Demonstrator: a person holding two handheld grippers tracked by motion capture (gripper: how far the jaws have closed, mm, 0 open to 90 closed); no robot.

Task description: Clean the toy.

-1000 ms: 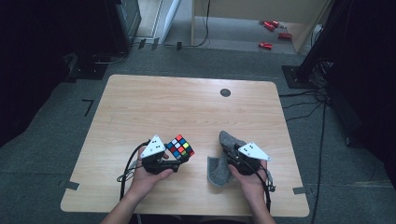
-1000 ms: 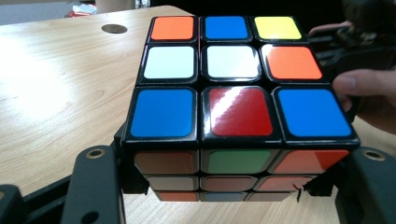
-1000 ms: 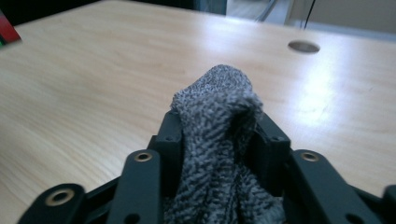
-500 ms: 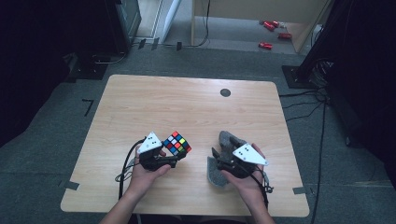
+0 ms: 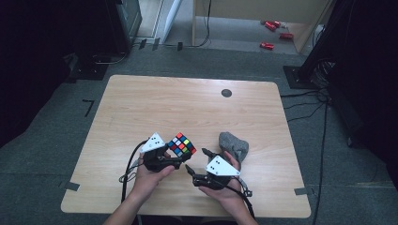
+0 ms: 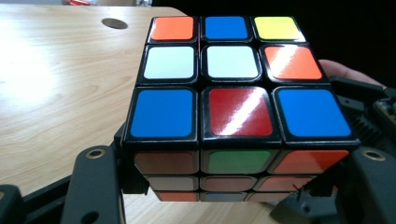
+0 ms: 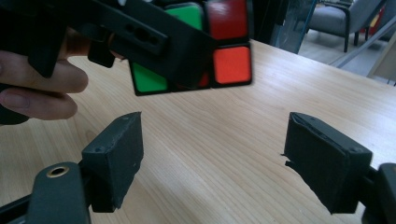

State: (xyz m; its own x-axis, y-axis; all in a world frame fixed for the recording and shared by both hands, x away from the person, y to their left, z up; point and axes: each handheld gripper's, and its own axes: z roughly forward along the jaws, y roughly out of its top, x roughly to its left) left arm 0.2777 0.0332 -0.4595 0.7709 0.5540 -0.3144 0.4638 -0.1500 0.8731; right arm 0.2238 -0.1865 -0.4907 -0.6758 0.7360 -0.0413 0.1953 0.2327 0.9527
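Note:
A scrambled Rubik's cube is held just above the wooden table, near its front edge. My left gripper is shut on it, one jaw on each side of the cube. My right gripper is to the cube's right and points left at it. In the right gripper view its jaws stand wide apart over bare wood. They have just been opening, with nothing between them. The cube hangs ahead of them and a little higher.
A crumpled grey cloth lies on the table just behind my right hand. A small black round mark sits near the far edge. Red objects lie on the floor beyond. Cables trail off the table's front edge.
My right gripper has swung left from the grey cloth toward the cube, and its jaws stand wider apart. The left gripper and the cube have hardly moved.

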